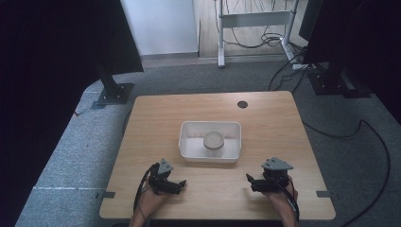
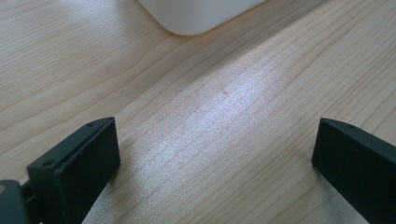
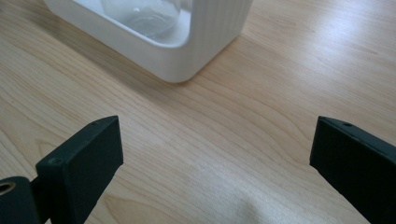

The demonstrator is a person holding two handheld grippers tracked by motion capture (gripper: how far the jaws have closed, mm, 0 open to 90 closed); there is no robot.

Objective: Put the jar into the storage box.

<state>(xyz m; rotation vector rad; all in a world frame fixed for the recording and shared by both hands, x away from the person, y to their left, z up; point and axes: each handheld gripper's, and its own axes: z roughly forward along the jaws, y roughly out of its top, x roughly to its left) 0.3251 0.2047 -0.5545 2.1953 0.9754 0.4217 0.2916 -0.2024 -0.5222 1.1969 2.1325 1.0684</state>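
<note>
A white rectangular tray [image 1: 189,151] sits at the middle of the wooden table [image 1: 265,118], and a clear round jar [image 1: 213,140] stands inside it. My left gripper [image 1: 178,185] rests near the table's front edge, below the tray's left corner, open with bare wood between its jaws. My right gripper [image 1: 250,182] lies below the tray's right corner, open too. A corner of the tray [image 2: 196,18] shows in the left gripper view. The tray's corner [image 3: 187,60] and the jar [image 3: 144,16] appear ahead in the right gripper view.
A small dark round hole [image 1: 242,104] is set in the table's far edge. Dark screens on stands [image 1: 113,90] flank the table on grey carpet, and cables [image 1: 340,132] trail on the floor at right.
</note>
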